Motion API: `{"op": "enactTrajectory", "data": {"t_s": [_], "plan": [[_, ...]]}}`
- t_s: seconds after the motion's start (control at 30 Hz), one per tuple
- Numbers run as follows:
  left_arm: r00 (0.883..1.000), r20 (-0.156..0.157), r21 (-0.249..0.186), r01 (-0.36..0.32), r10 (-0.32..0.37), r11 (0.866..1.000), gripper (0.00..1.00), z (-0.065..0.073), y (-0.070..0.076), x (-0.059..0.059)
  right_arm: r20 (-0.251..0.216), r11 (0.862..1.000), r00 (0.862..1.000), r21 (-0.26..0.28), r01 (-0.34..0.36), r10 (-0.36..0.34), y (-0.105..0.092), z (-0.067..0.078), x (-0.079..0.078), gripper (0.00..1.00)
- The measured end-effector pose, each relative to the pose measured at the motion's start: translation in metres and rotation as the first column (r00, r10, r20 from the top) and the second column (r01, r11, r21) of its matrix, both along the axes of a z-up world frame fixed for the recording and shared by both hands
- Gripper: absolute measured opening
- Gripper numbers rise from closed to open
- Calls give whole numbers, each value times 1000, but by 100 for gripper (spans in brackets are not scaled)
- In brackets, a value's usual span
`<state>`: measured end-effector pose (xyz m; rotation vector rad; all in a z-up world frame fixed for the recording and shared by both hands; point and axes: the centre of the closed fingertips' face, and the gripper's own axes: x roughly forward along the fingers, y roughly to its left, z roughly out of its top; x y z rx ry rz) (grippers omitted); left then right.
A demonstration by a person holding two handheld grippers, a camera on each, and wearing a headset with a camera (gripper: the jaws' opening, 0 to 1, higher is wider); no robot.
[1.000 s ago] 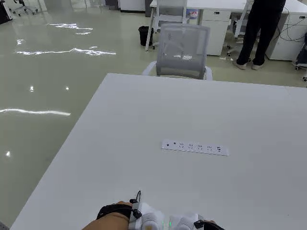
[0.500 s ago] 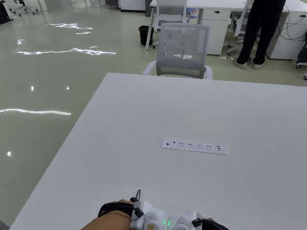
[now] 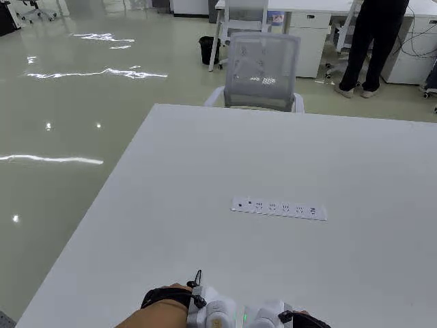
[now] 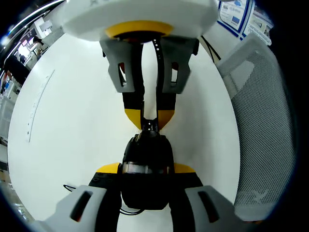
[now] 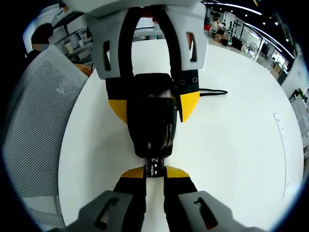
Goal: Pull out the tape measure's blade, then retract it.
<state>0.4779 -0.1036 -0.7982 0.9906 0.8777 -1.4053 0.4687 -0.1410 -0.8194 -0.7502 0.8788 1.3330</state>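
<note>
1. The black, rounded plastic tape measure case [image 4: 145, 166] is held just over the near edge of the white tabletop [image 4: 72, 121]. The yellow-tipped jaws of my left gripper [image 4: 146, 169] are clamped on its two flat sides.
2. A short stretch of the blade [image 5: 154, 167] stands out of the case mouth, and a printed "2" can be read on it. My right gripper [image 5: 154, 173] is pinched tight on that stretch, its tips just beside the case.
3. The two grippers point at each other nose to nose along one line, with the case between them.
4. A thin black cord [image 5: 212, 91] leaves the side of the case and loops out over the table.
5. In the head view, my left hand [image 3: 167, 301], wrapped in a black strap, comes in from the lower left. The white gripper housings sit side by side at the bottom edge, which cuts off the jaws.
6. The blade's end hook is covered by the right tips. I cannot tell the blade's colour.
7. A long white power strip [image 3: 278, 209] lies flat at mid-table, well apart from the grippers.
8. A grey mesh-backed chair [image 3: 261, 72] stands at the far table edge. Beyond it stands a person in dark trousers [image 3: 369, 48], cut off above the waist.
</note>
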Motion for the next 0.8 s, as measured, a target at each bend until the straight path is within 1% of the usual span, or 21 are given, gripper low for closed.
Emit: {"op": "enactTrajectory", "data": {"t_s": [0.23, 0.3, 0.43, 0.5, 0.8], "plan": [[1000, -3, 0, 0, 0, 1000, 34, 0, 0, 0, -1, 1000, 1000, -5, -1, 1, -4, -2, 0, 11], [1000, -3, 1, -1, 1, 1000, 34, 0, 0, 0, 0, 1000, 1000, -6, -2, 2, -6, 1, -1, 11], [1000, -4, 0, -2, 2, 1000, 34, 0, 0, 0, 0, 1000, 1000, -11, -1, 1, -9, 0, 0, 11], [1000, -5, 1, -2, 2, 1000, 34, 0, 0, 1, -9, 1000, 1000, -11, 6, -6, -11, 0, -1, 11], [1000, -7, 7, -3, 3, 1000, 34, 0, 0, 0, -8, 1000, 1000, -18, 6, -6, -16, -1, -2, 11]]}}
